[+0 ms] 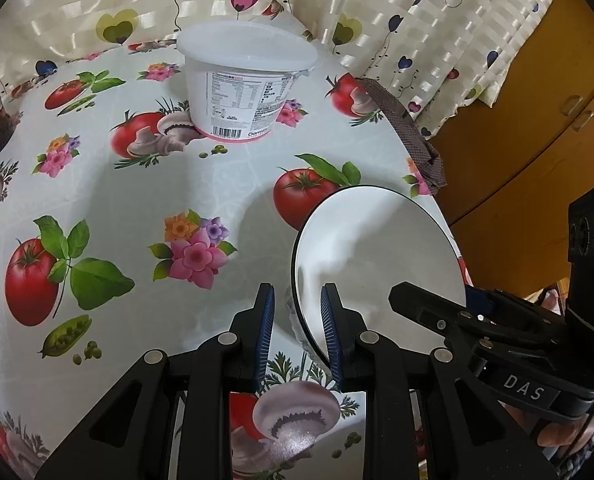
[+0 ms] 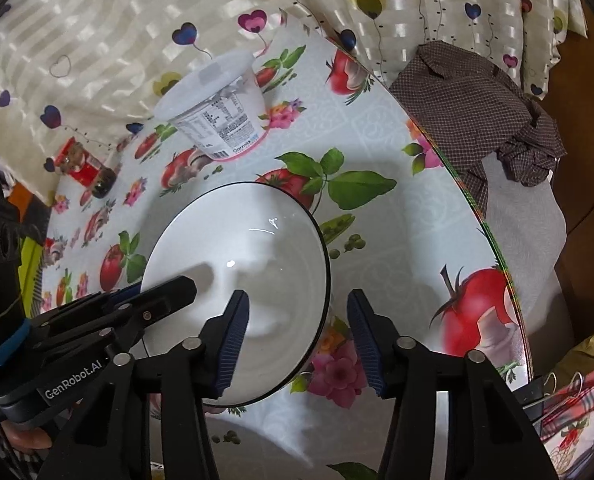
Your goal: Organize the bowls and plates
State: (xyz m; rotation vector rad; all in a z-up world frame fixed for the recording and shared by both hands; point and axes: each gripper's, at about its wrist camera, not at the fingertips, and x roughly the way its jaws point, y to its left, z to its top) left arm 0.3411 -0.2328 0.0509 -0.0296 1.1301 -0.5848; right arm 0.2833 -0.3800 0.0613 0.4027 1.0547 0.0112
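The left gripper (image 1: 297, 320) and right gripper (image 2: 297, 332) both stand parted, each straddling the rim of the white bowl (image 2: 237, 292), gripping nothing. The bowl sits on the table (image 1: 225, 188) near its edge. Farther off stands a lidded tub (image 1: 241, 80).

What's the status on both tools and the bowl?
Left tool open, straddling white bowl rim. Right tool open, straddling opposite rim. Bowl on table, ungripped. White tub beyond, clear of bowl.
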